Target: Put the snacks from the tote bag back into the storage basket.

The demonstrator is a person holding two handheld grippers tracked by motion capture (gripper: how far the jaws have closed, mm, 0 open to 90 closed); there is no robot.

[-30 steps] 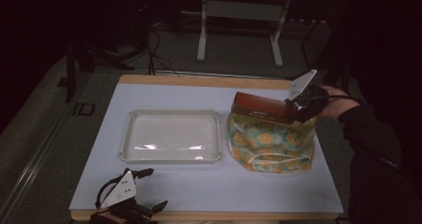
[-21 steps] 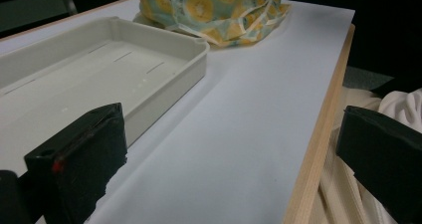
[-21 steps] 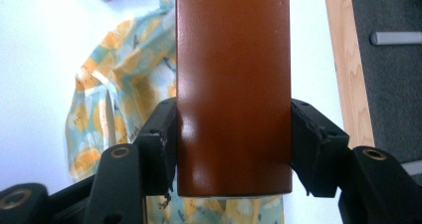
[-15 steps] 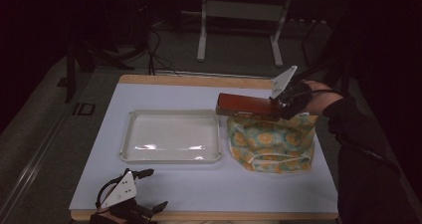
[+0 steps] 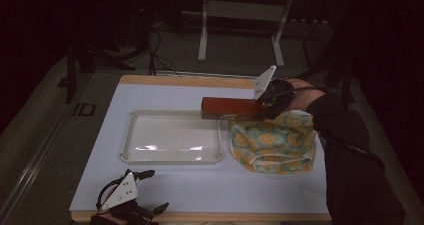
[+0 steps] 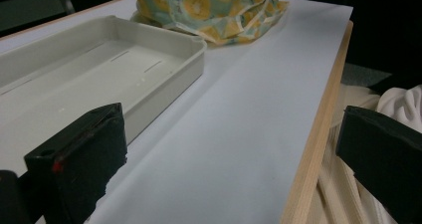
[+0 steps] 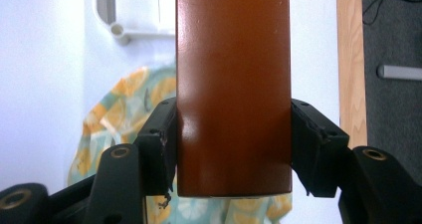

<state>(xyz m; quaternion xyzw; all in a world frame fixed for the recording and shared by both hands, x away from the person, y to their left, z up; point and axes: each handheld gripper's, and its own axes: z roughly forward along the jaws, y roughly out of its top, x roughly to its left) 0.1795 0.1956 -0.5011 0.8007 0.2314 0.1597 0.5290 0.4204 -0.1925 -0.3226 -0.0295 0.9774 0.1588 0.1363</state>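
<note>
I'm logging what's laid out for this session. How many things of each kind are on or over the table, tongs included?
Brown box, held in the right tongs: 1
White plastic tray: 1
Fabric bag with orange-slice print: 1
Tongs, the right ones and the left tongs at the near edge: 2
Total: 5
</note>
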